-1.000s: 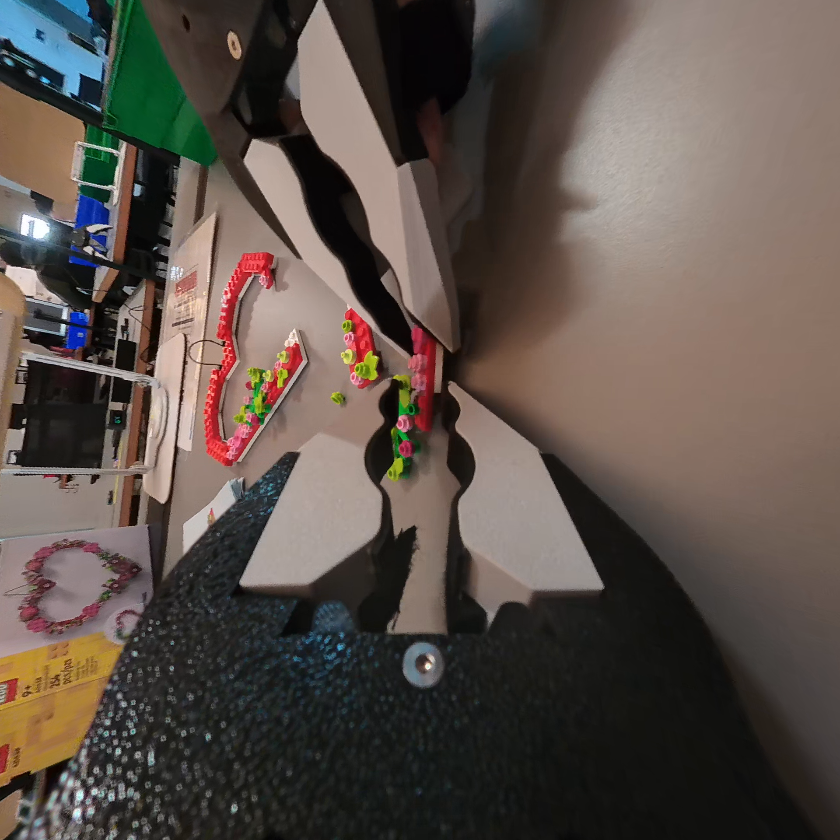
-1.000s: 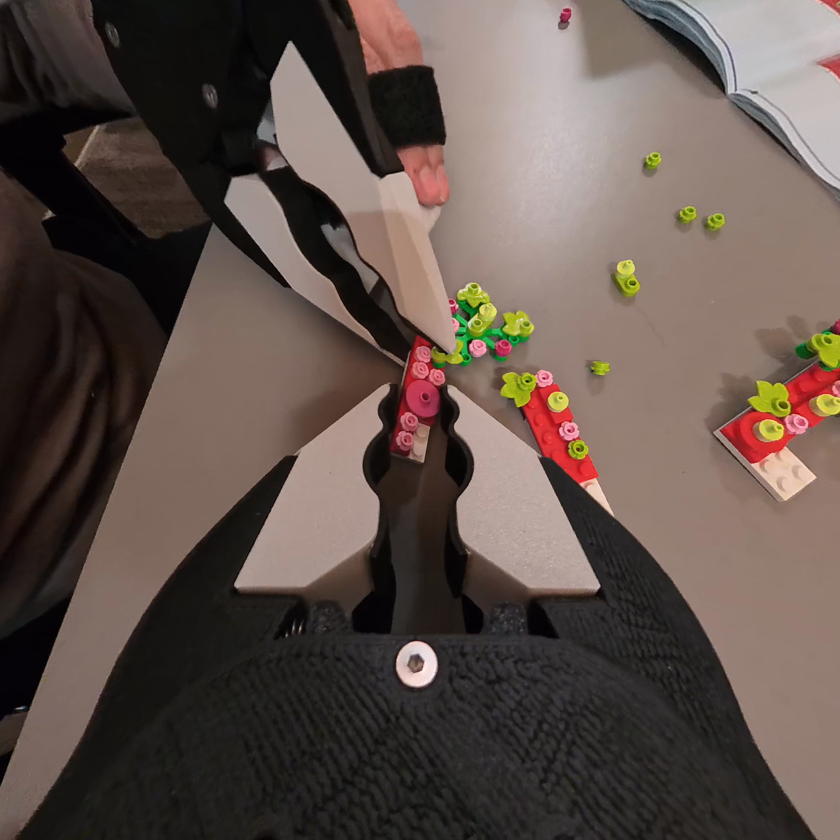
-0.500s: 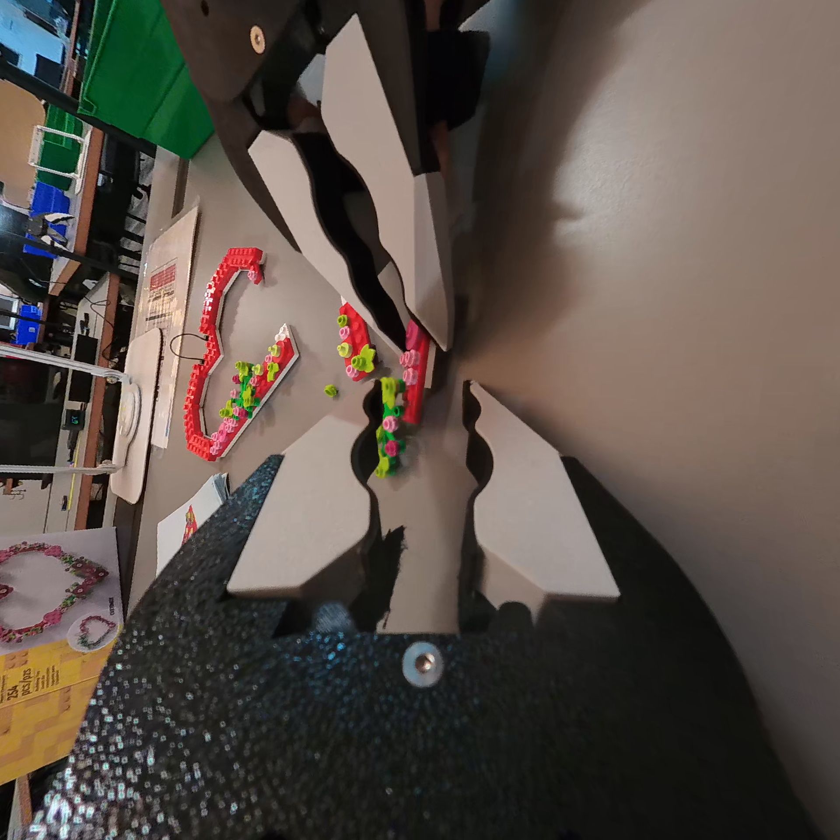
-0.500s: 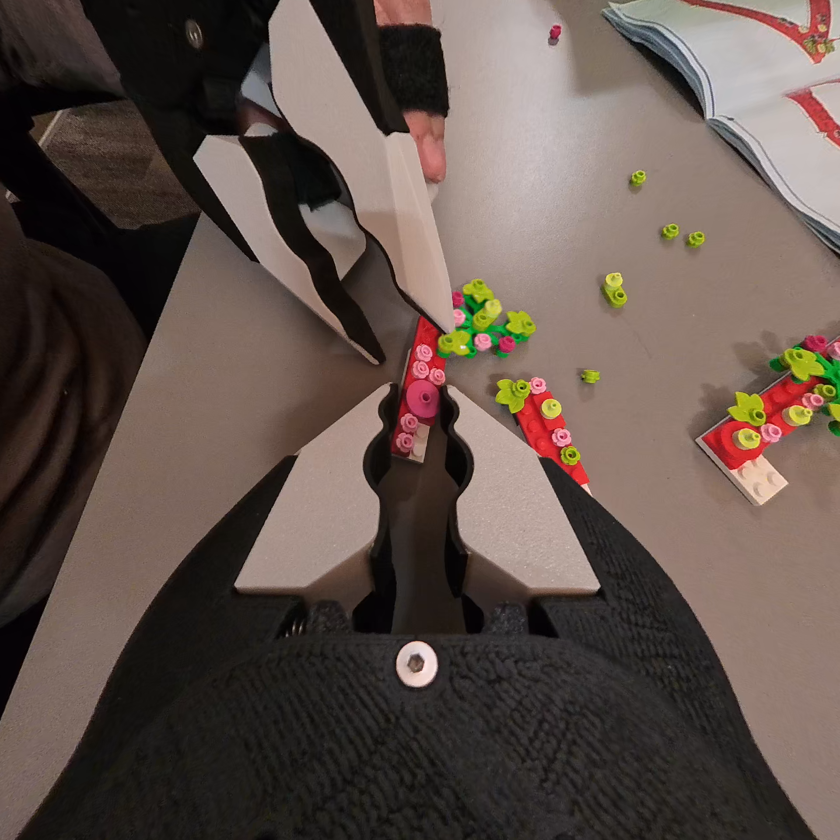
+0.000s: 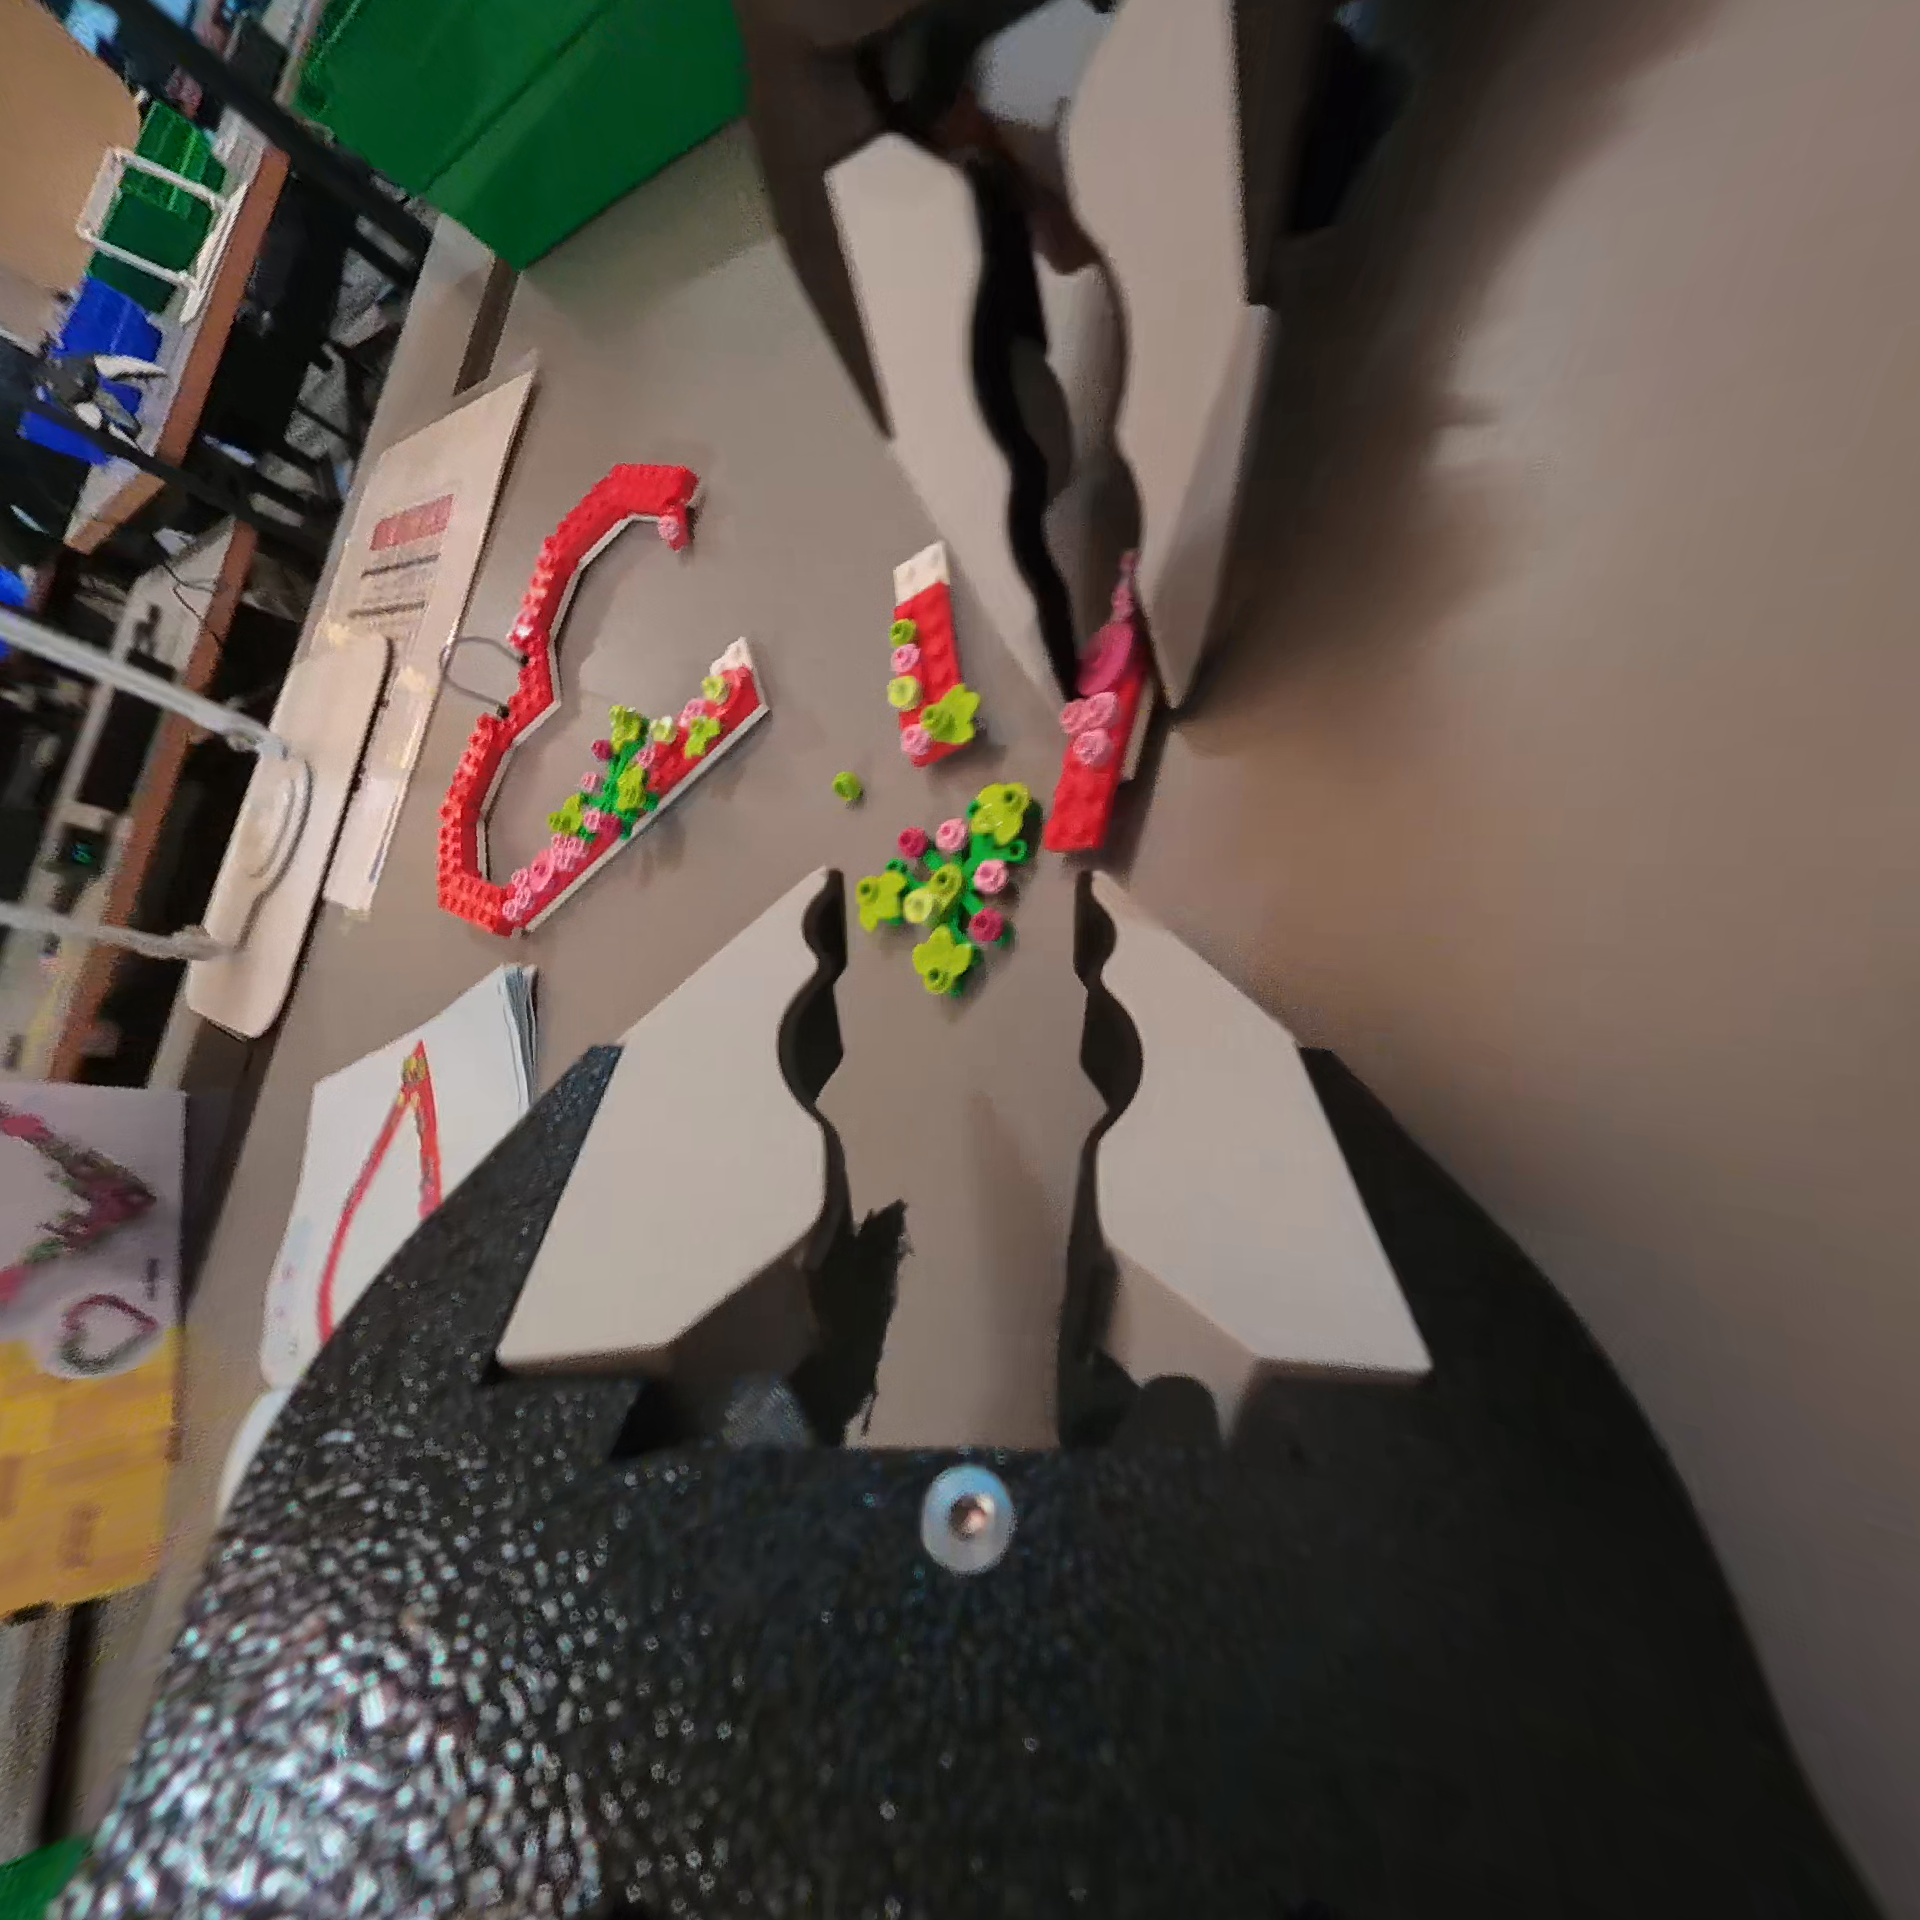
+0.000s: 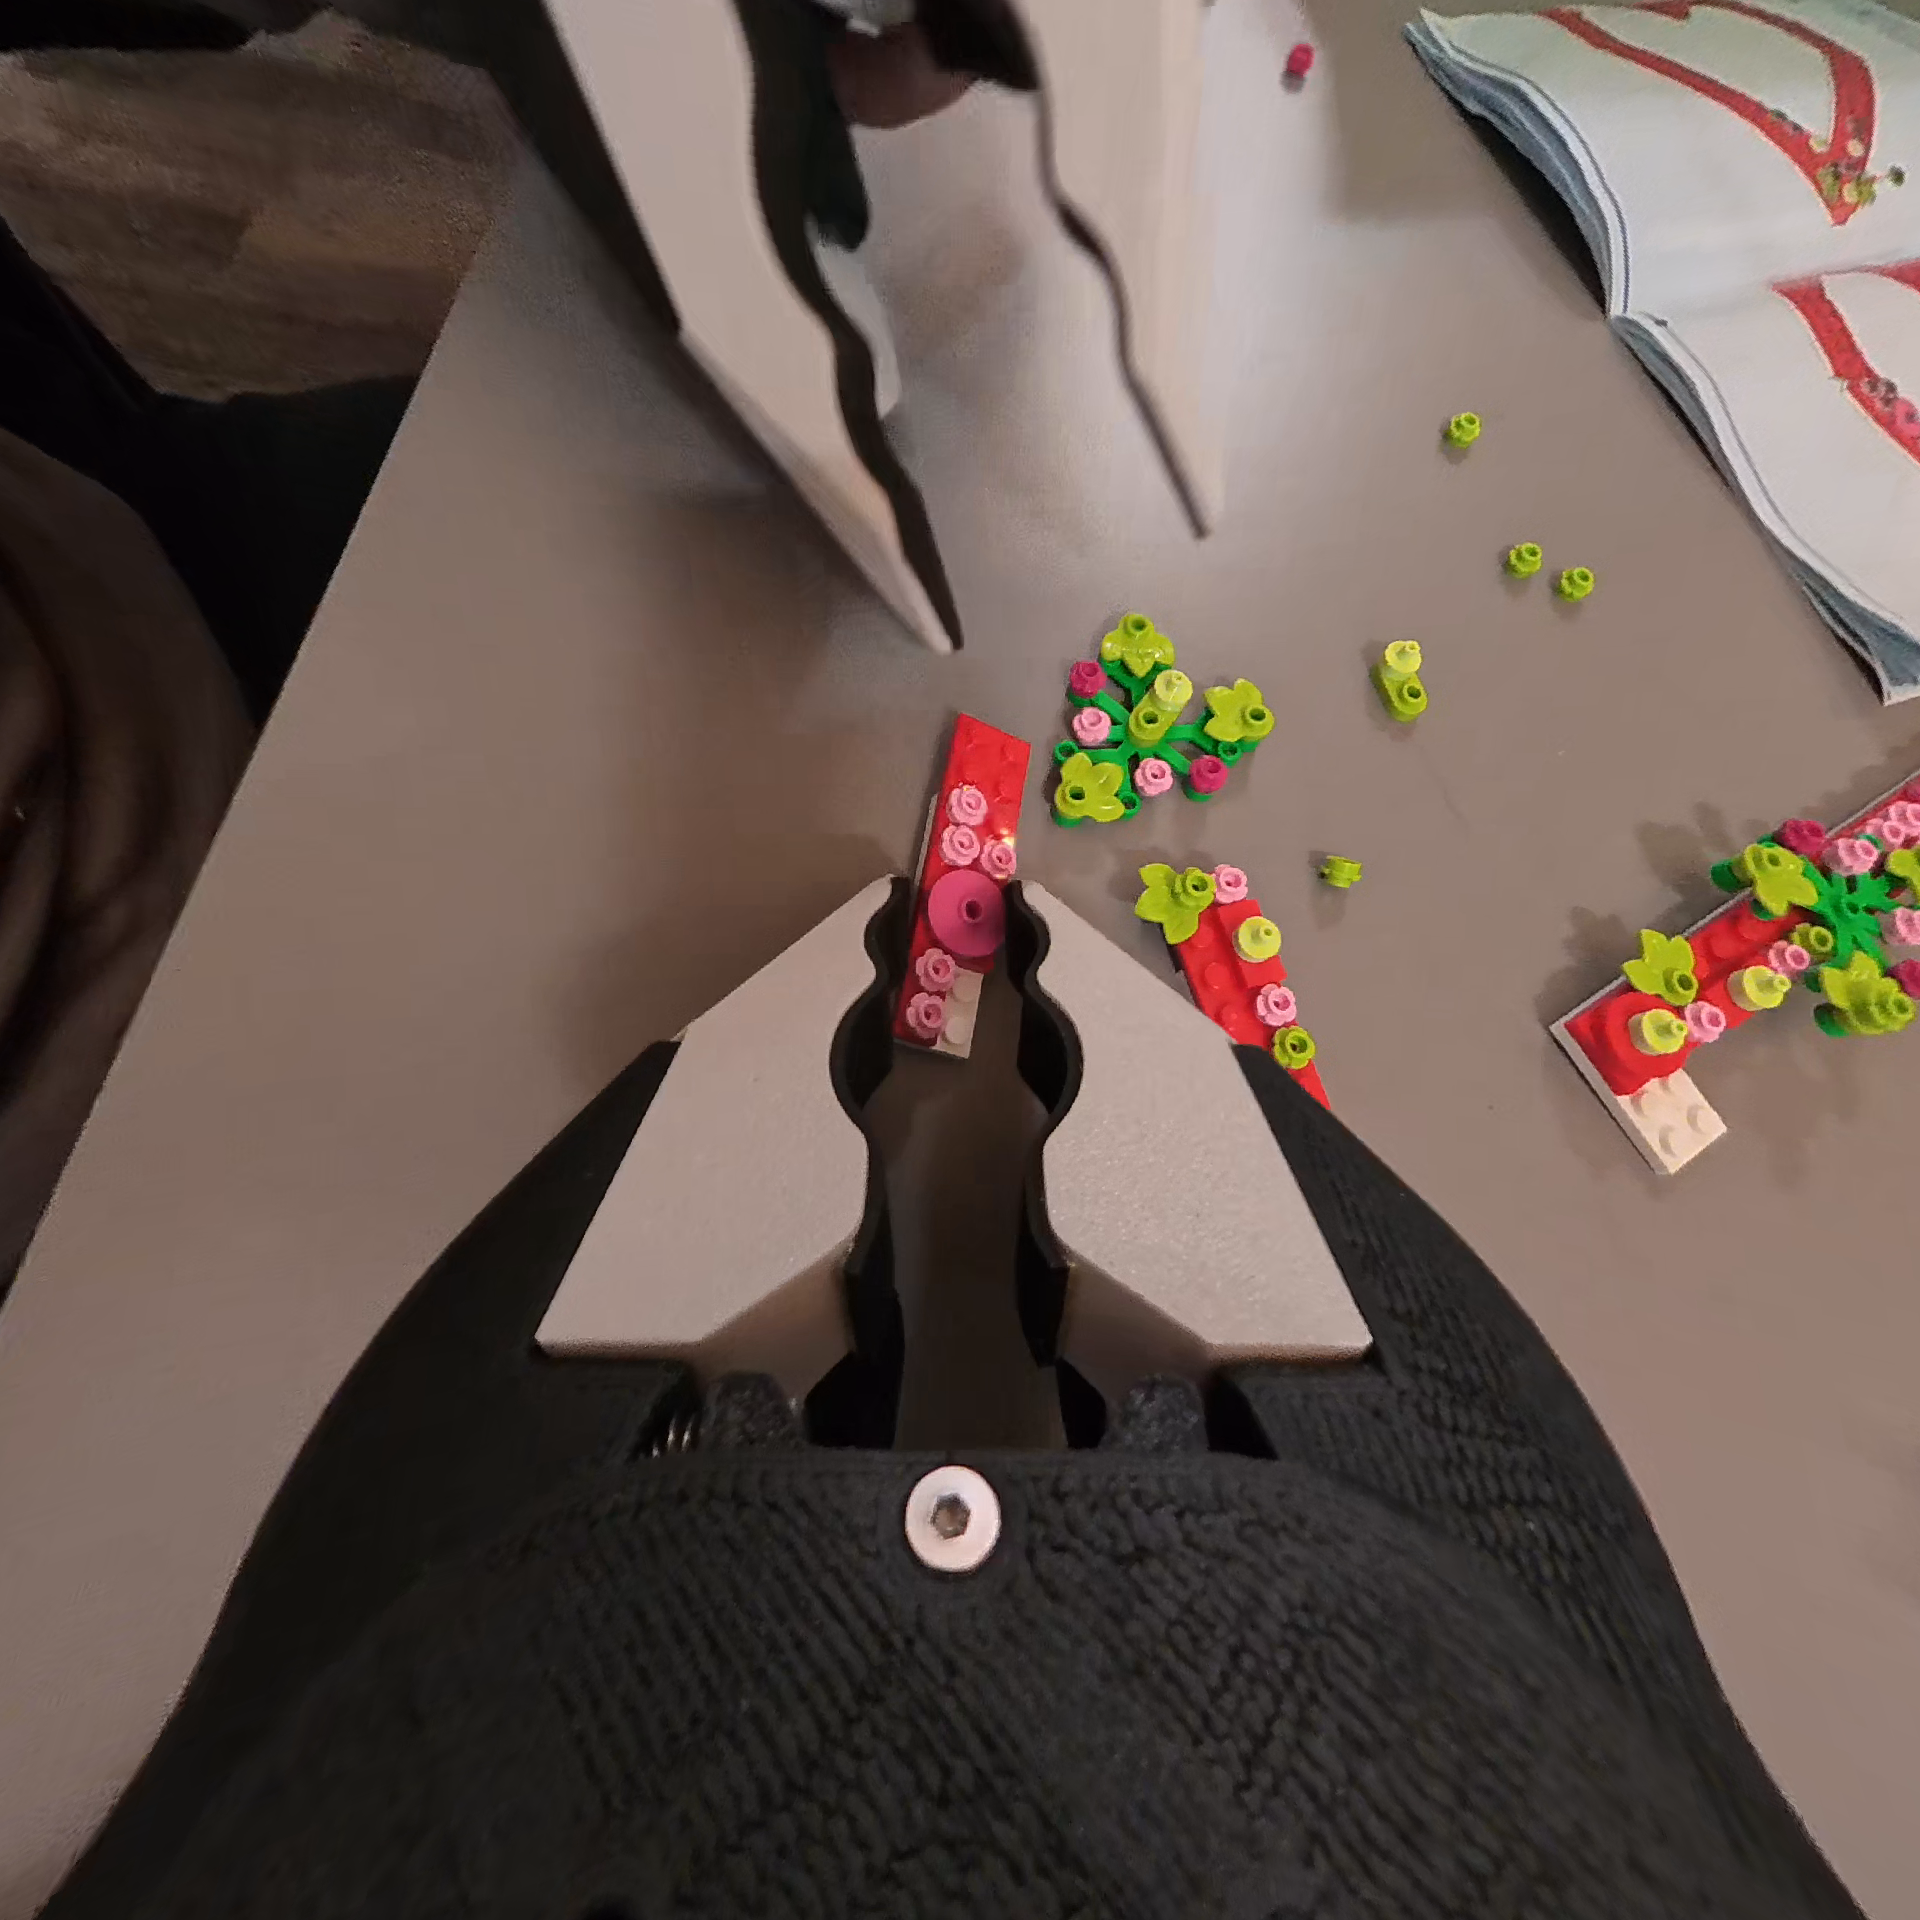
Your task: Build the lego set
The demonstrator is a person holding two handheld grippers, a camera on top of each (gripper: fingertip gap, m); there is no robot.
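While your right gripper [image 6: 951, 894] pinches the red strip [image 6: 961, 883], your left gripper [image 5: 961, 904] gapes empty, so collect the nearby green flower sprig [image 6: 1153, 722] next.

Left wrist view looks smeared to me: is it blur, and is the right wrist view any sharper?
Left wrist view: blurred throughout, the green flower cluster and red heart frame soft-edged. Right wrist view: sharp on the red strip in the right gripper; only the left gripper above is smeared.

Red strip's [image 6: 1242, 977] near end hidden behind right tongs [image 6: 954, 894], instruction booklet [image 6: 1714, 270] cut by frame edge, left wrist view motion-blurred.
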